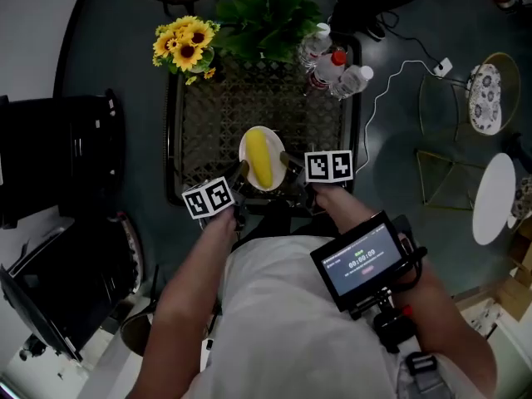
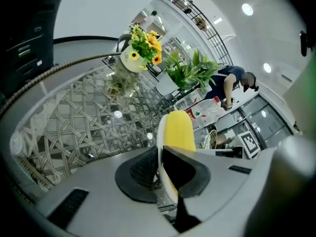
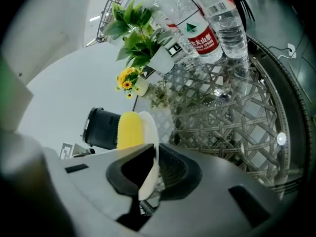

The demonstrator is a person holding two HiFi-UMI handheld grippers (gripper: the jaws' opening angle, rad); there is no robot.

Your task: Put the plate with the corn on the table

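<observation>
I hold a small round white plate (image 1: 246,148) by opposite rims: my left gripper (image 1: 243,173) is clamped on its left edge and my right gripper (image 1: 288,163) on its right edge. One smooth yellow corn cob (image 1: 259,160) lies lengthwise along its middle. The plate is over the near end of the dark woven table (image 1: 208,115); I cannot tell whether it touches.

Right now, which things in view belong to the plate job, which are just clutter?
In the job: plate, corn, table, left gripper and right gripper, each shut on the plate's rim.
Lying about: sunflowers, green plant, water bottles.
</observation>
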